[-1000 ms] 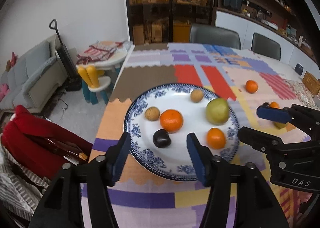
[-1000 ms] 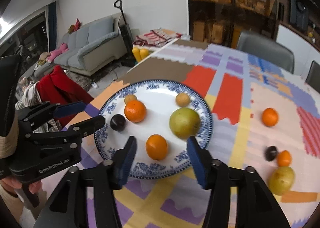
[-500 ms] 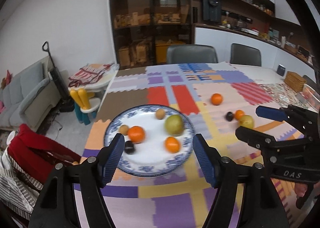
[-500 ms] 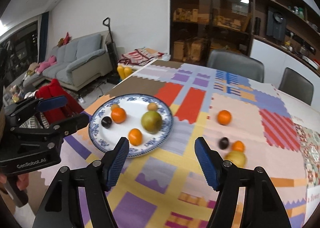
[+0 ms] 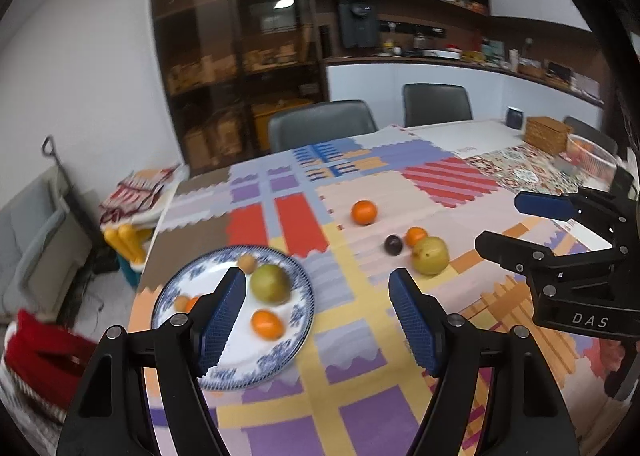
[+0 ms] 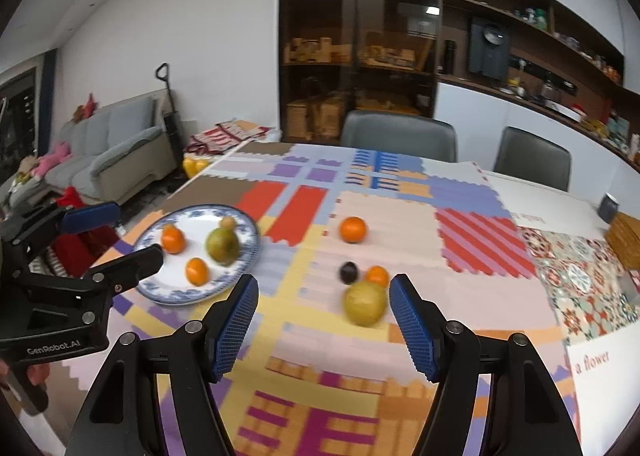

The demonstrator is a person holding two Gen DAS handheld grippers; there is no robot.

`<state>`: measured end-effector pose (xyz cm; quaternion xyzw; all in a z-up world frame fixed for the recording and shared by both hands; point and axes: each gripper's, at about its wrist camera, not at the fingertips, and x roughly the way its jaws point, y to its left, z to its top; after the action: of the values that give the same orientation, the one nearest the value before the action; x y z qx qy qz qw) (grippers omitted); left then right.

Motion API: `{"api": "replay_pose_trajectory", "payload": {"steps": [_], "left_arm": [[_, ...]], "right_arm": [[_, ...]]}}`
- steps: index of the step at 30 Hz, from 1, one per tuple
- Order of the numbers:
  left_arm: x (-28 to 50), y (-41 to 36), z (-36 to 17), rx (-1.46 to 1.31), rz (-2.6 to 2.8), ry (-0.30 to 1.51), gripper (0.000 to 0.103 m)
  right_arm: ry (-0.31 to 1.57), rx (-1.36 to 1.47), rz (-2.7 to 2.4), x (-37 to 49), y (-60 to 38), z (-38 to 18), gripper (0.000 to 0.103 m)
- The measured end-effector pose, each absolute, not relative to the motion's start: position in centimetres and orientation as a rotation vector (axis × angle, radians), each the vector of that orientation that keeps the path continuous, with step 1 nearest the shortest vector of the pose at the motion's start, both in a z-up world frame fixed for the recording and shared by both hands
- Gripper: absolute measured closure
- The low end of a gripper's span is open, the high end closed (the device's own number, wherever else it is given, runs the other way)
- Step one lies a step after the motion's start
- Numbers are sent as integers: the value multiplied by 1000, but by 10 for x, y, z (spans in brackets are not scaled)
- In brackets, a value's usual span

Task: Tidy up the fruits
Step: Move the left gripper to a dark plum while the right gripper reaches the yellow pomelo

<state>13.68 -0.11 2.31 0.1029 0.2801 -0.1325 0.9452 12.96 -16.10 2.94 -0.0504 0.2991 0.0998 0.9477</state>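
A blue-and-white plate (image 5: 300, 312) on the patchwork cloth holds a green pear (image 5: 270, 283), two oranges and small brown fruits. Its rim (image 6: 250, 234) shows left of the right wrist view. Loose on the cloth lie an orange (image 6: 353, 229), a dark plum (image 6: 348, 272), a small orange (image 6: 377, 276) and a yellow pear (image 6: 365, 303). My left gripper (image 5: 315, 288) hovers above the plate's right edge, its jaws opening with nothing between them. Hovering open and bare, my right gripper (image 6: 325, 290) has the yellow pear just ahead.
Two grey chairs (image 6: 398, 133) stand at the table's far side. A wicker box (image 5: 547, 133), a clear container (image 5: 592, 159) and a dark cup (image 6: 610, 207) sit at the far right. A sofa (image 6: 116, 151) and red cloth (image 5: 44, 360) lie left.
Both grippers have drawn back and up from the plate and swung right, their jaws spreading wider. The loose fruits on the cloth now sit in front of them.
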Motion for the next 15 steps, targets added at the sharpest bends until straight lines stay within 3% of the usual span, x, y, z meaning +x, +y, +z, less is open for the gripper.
{"api": "replay_pose_trajectory", "payload": {"steps": [15], "left_arm": [[205, -31, -9, 340, -523, 583, 30]], "right_arm": [[690, -86, 69, 151, -172, -12, 34]]}}
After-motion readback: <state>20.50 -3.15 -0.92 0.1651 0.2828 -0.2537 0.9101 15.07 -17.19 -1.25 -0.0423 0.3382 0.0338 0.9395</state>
